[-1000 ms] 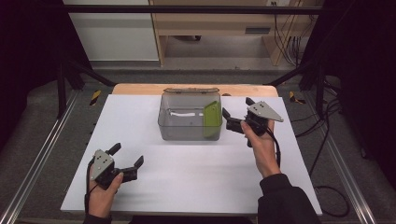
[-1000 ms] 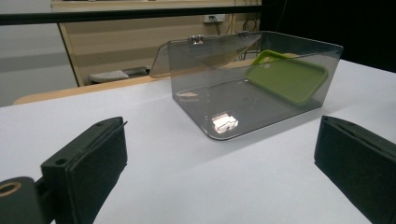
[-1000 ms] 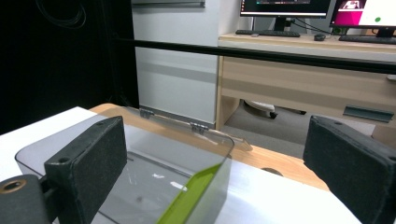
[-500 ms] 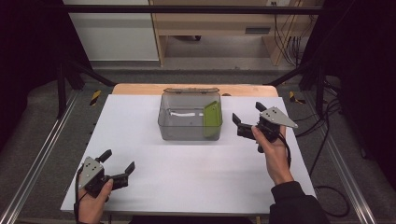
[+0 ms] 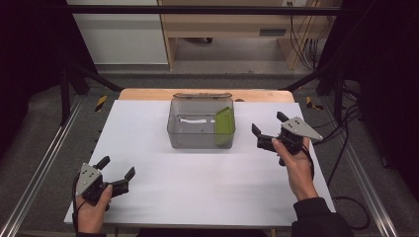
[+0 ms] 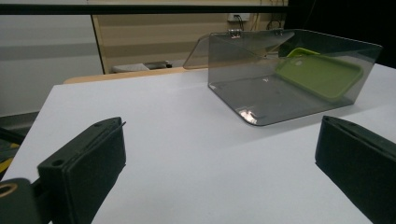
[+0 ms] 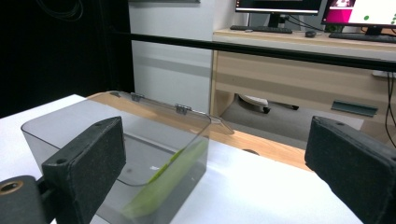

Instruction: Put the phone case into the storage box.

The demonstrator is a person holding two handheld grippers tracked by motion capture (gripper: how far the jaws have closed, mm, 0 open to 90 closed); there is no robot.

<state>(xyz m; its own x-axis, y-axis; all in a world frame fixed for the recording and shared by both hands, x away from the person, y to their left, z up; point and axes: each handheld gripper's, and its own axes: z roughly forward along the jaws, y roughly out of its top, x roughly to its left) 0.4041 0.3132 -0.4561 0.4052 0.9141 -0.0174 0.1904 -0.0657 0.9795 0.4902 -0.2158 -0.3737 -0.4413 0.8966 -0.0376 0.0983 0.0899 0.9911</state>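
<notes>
Both grippers hung wide open and empty: right gripper (image 5: 268, 132) near the box (image 5: 200, 129) holding a green case (image 5: 224, 126), left gripper (image 5: 116, 174) well apart; reaching in likely came next.

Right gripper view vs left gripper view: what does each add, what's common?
The right gripper view adds the desk with monitors and keyboard behind the table, and the green slab seen edge-on against the box wall. The left gripper view adds the slab's broad face and the box floor. Common: the clear box with its lid swung back, the white table, and open black fingers holding nothing.
</notes>
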